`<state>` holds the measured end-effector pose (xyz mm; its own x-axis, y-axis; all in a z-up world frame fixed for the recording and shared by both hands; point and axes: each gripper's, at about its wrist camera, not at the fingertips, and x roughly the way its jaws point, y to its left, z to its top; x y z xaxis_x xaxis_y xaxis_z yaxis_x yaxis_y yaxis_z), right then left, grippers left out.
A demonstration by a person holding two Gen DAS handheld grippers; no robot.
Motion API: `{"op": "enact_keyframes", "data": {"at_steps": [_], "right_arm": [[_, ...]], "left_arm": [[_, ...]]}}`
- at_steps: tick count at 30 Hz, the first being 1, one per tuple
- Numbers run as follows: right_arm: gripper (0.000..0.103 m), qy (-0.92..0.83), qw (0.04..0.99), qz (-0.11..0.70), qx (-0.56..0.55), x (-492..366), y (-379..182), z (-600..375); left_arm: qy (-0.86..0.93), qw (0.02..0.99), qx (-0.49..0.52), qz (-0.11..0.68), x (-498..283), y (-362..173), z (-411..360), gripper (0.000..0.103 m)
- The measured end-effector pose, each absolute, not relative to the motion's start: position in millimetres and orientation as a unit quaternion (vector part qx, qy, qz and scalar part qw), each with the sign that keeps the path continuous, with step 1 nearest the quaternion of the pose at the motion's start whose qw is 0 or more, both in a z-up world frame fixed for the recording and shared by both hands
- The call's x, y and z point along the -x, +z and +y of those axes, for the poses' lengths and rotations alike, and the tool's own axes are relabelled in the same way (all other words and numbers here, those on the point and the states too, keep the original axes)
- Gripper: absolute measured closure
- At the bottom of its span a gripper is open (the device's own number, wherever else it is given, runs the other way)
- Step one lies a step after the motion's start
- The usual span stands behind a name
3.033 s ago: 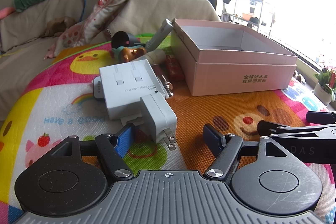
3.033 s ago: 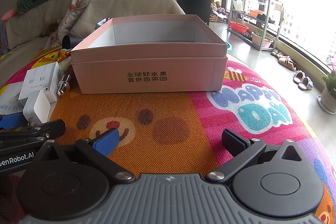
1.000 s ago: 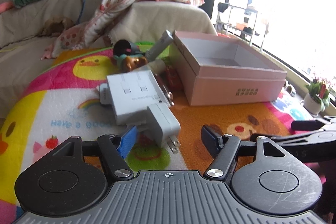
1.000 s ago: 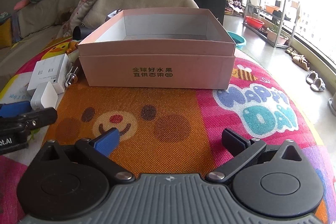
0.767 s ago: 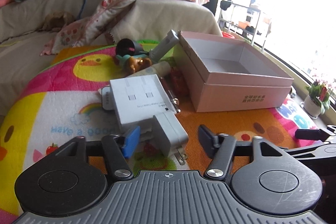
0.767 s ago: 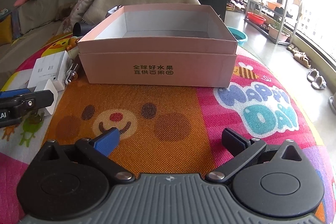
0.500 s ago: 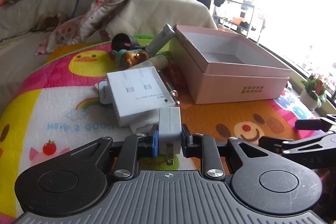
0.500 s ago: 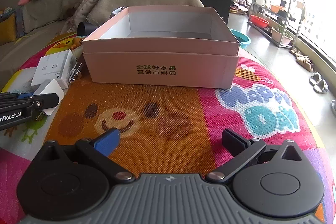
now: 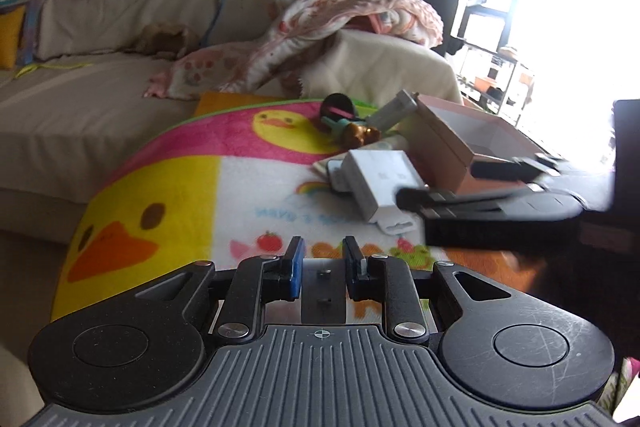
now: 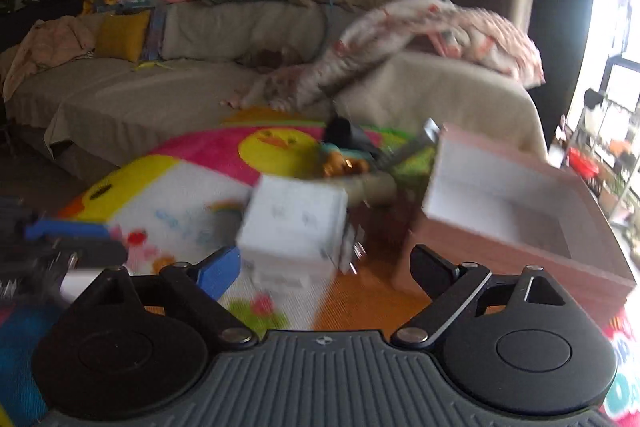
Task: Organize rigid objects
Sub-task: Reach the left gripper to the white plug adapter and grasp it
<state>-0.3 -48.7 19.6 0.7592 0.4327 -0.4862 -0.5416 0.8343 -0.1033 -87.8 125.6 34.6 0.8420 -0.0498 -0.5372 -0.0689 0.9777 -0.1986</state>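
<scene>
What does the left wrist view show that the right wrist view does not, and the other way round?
Only the left wrist view: the left gripper from behind, shut on what looks like a small plug adapter, and the right gripper from the side, blurred.
Only the right wrist view: the right gripper's jaws wide and closing, pads touching nothing, and a peach cloth on the sofa.
Both: the pink box, the white box, the duck mat, the floral blanket.

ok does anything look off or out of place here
The silver tube leans tilted against a corner of the pink box rather than lying flat. The box looks empty while small toys and a white box crowd the mat beside it. Nothing looks spilled or broken, though the pictures are blurred.
</scene>
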Motion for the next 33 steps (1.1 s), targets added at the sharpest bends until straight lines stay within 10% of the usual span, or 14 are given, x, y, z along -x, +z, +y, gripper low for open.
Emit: {"op": "enact_keyframes", "data": {"at_steps": [7,22,24,28,33], "right_arm": [[0.011,0.270,0.916,0.261,0.144,-31,12,0],[0.064,0.291,0.903,0.265,0.169,35,36,-108],[0.062,0.282,0.905,0.267,0.175,44,32,-131],[0.013,0.273,0.909,0.281,0.145,53,27,-161],[0.009,0.249,0.910,0.307,0.125,43,9,-161]], "left_arm": [[-0.005,0.952,0.116,0.283,99,31,126,0.079],[-0.121,0.942,0.050,0.307,99,34,68,0.079],[-0.135,0.940,0.037,0.310,97,34,56,0.079],[-0.119,0.942,0.026,0.313,91,32,47,0.079],[-0.055,0.951,0.032,0.303,80,35,66,0.079]]}}
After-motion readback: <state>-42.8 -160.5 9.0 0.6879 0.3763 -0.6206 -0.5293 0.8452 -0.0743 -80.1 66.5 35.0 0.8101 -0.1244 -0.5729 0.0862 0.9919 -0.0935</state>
